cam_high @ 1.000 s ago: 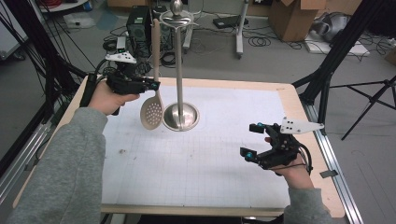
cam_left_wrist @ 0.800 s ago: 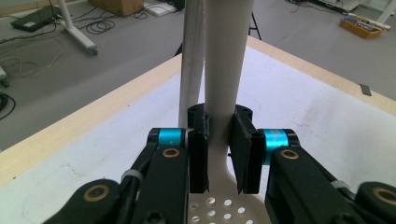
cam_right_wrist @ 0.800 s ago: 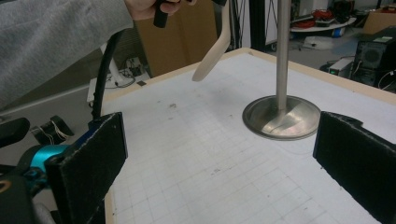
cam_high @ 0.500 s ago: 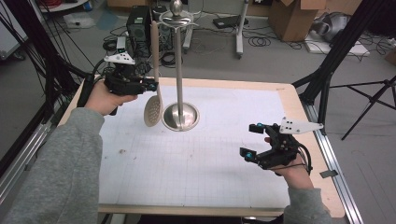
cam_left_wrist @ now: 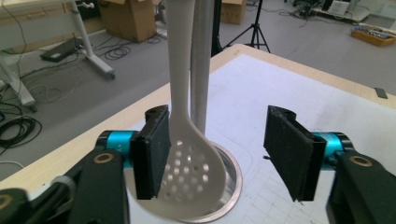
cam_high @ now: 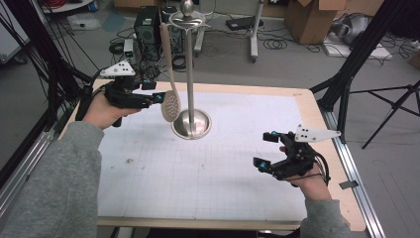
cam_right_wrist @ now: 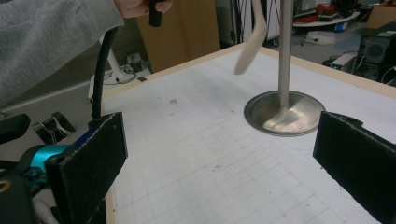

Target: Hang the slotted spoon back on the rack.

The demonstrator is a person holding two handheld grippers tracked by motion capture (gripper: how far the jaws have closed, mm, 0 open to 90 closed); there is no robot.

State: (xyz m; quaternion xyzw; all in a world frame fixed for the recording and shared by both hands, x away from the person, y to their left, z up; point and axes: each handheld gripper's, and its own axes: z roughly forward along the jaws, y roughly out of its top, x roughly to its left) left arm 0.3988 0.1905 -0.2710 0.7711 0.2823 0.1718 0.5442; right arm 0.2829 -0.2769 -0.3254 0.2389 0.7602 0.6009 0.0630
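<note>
Near the far left corner of the white gridded counter stands the tall polished steel utensil stand, its round base resting on the surface, its post rising to a hooked crown. From that crown hangs the cream plastic slotted spoon, bowl downward, just left of the post and clear of the counter. My left gripper is level with the spoon's bowl; its jaws have just been opening, and they now stand apart with the bowl between them, one pad right beside the bowl's edge and the other well clear. So I judge the spoon is hanging on its own. My right gripper waits near the right edge of the counter, jaws wide and holding nothing.

The risk, as I see it, lies in drawing my left gripper away: the near pad could catch the bowl and set the spoon swinging, or lift its handle off the hook so it drops onto the base. A sideways pull might also nudge the stand.

The left gripper view shows the spoon's holes and how close the left pad sits to it. The high view shows the hook at the top instead. The right gripper view shows the spoon hanging free above the base.
</note>
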